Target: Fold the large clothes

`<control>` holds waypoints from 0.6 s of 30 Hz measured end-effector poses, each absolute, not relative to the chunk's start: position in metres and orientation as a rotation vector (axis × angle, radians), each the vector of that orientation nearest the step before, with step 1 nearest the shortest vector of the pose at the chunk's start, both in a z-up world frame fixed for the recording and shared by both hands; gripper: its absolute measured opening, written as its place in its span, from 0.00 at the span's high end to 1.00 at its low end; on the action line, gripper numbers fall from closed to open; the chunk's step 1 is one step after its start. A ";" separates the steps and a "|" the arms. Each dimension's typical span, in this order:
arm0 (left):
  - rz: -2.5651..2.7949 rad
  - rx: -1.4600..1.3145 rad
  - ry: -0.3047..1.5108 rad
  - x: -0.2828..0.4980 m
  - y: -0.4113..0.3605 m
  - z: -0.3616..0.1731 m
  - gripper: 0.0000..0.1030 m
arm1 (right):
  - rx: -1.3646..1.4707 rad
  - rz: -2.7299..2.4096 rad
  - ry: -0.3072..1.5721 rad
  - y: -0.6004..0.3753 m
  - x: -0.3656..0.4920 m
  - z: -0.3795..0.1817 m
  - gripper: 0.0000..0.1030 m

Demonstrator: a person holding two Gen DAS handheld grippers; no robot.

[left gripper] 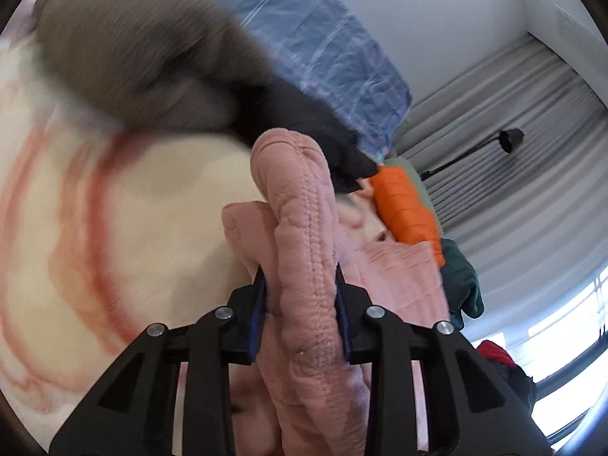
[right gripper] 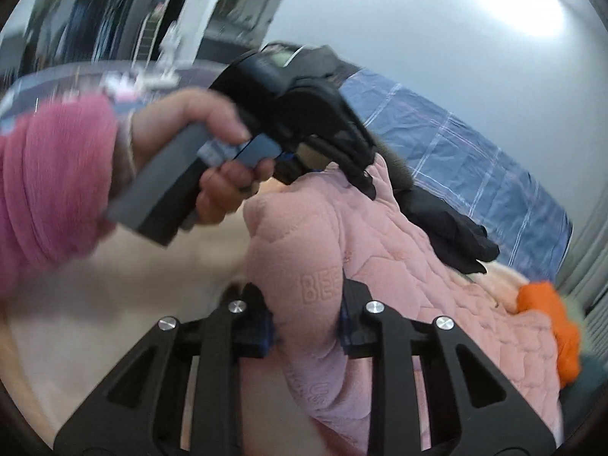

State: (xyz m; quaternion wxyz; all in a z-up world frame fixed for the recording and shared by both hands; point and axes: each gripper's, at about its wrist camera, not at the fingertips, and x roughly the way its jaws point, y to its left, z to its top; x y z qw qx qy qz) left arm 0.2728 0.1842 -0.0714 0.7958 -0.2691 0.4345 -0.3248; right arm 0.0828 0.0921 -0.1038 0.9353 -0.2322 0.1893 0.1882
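A large pink quilted garment (left gripper: 304,235) is held up over a cream blanket with red rings (left gripper: 114,209). My left gripper (left gripper: 302,296) is shut on a thick fold of its edge. My right gripper (right gripper: 306,304) is shut on another fold of the same pink garment (right gripper: 399,266), near embossed letters. In the right wrist view the left gripper (right gripper: 364,182), held by a hand with a pink sleeve, pinches the garment's upper edge. The rest of the garment hangs below, partly hidden.
A grey-brown furry garment (left gripper: 144,57) and a black garment (left gripper: 304,121) lie beyond the pink one. An orange item (left gripper: 406,205) and a dark green garment (left gripper: 459,277) lie to the right. A blue plaid sheet (left gripper: 326,45) lies behind. Grey curtains (left gripper: 513,152) hang at the right.
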 end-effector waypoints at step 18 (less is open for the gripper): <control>-0.862 -0.132 0.785 0.226 -0.073 0.095 0.73 | 0.327 0.243 0.273 -0.182 0.021 -0.020 0.76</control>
